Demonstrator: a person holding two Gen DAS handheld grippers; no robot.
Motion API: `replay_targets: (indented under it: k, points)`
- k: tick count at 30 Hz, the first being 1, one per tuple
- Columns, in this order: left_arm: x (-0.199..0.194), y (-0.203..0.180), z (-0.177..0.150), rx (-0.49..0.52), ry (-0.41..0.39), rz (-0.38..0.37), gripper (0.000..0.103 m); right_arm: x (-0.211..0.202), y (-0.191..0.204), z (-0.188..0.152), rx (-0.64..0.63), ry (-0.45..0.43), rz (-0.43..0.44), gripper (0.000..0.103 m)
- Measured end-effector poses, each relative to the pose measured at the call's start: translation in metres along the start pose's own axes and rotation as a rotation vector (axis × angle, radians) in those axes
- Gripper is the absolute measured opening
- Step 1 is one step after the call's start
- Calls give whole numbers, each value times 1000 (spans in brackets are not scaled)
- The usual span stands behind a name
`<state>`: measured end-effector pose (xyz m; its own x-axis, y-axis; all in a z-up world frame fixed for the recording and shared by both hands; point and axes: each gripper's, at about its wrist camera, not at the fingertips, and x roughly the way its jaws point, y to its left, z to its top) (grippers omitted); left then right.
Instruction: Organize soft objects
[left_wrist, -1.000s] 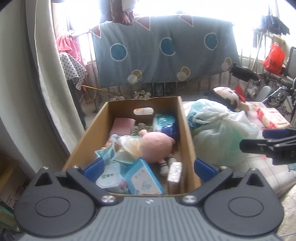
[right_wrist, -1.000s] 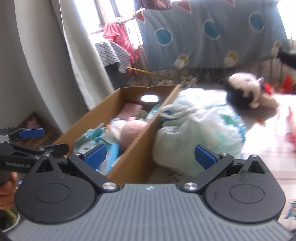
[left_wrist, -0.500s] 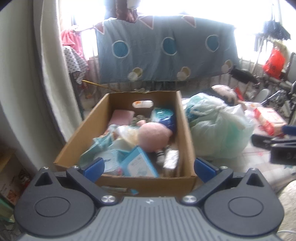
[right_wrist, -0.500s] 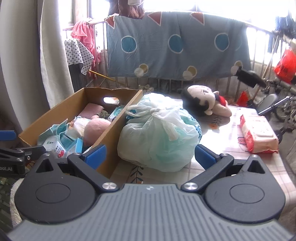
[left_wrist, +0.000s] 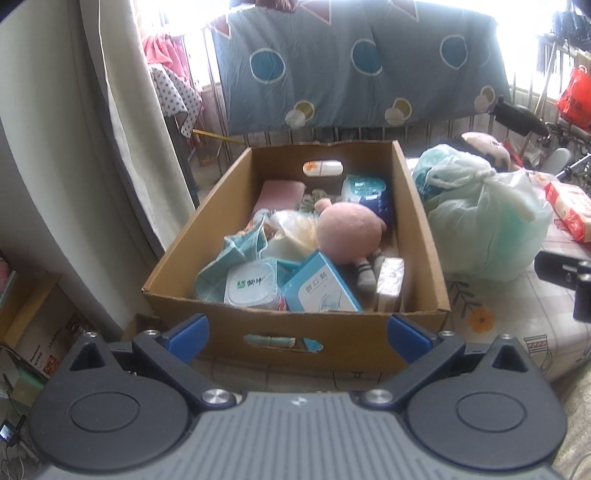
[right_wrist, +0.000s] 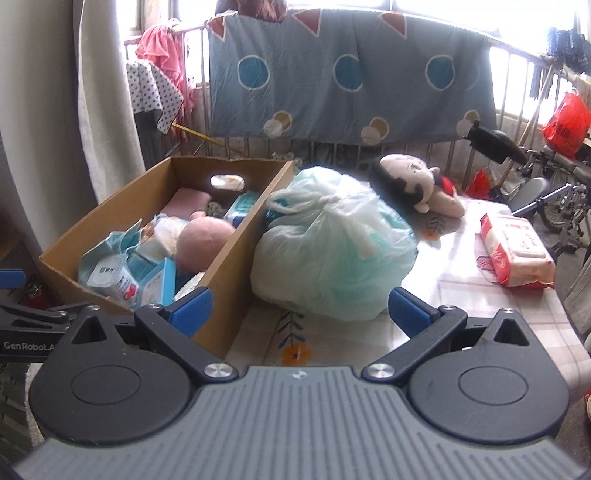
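Tablecloth: right view alone shows whole doll; both tongs apart.

Blanket: blue-grey, dotted with circles, draped over a metal railing.
Curtain: pale, hanging at the left.
Red bag: hangs at the far right.
Bicycle: possibly 1, partly cut off, beyond the table.
Laundry: pink and spotted cloths on the rail.

Brown cardboard box, pink plush toy, pale green, perhaps translucent, bag, blue circle-patterned blanket.
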<state>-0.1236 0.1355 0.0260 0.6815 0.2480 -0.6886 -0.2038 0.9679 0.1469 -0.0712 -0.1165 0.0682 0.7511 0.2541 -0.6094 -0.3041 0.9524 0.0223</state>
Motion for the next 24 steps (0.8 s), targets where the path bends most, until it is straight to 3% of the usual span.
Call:
replay_targets:
  k: [13,24]
  points:
    - [12,9,7,-35,55,-13,103,21,6,-4,45,113,57,102]
    - [24,16,12,-78,75,-35,103,38,7,2,58,120,70,102]
